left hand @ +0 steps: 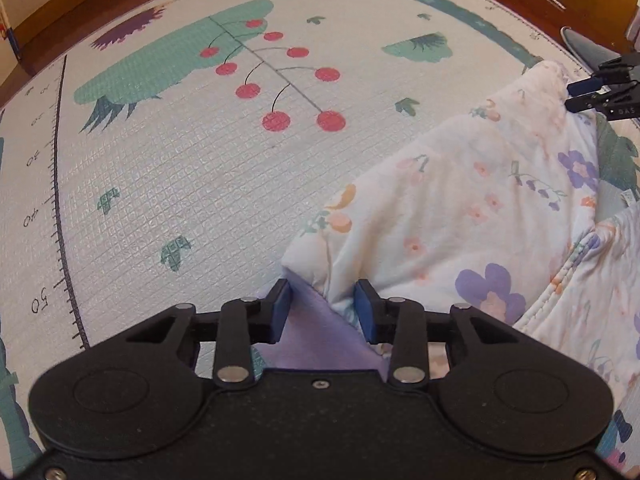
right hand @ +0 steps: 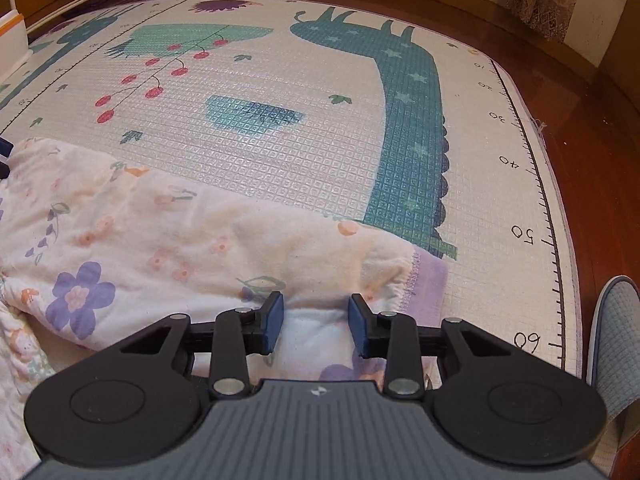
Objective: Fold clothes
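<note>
play mat [left hand: 168,184], floral garment [left hand: 460,216], slipper [right hand: 612,344] right view only

Each black claw [left hand: 323,307] [right hand: 316,322] carries 2 blue pads [left hand: 281,307], silver rivets and round housings.

Soft, warm, even light fills the room, and the play mat [left hand: 200,184] stays bright with barely a shadow. Beyond the mat's far edge the polished wooden floor [right hand: 560,92] carries a dull sheen. Fisheye distortion bows the mat's edges, and both views' corners darken.
</note>
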A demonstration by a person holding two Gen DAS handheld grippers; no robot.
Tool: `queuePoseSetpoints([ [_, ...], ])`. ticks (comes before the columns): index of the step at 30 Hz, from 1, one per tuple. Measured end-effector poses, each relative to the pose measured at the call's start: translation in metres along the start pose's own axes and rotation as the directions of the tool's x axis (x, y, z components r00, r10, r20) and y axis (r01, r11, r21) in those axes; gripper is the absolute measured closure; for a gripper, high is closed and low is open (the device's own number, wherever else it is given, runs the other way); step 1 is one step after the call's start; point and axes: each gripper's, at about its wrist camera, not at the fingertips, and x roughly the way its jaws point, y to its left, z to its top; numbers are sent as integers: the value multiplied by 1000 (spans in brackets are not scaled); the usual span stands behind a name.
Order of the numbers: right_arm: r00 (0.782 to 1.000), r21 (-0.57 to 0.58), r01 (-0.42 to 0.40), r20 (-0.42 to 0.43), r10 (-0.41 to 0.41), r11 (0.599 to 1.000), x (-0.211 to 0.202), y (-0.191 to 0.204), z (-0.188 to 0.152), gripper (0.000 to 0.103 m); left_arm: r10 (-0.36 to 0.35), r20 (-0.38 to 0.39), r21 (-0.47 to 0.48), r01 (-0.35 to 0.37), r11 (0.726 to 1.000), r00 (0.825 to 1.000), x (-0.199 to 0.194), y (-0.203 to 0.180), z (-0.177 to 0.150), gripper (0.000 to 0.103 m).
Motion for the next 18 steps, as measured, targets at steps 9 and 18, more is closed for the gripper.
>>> queuePoseSetpoints([
  [9,998,-81,-57,16,59,995,-44,22,-42,67,23,92,-39,-19,999,996,-46,-2,2,68],
  [18,983,-285,-173,18,185,943,-112,70,-117,72,-131,97,-74,138,988,987,-60,-66,-67,71],
])
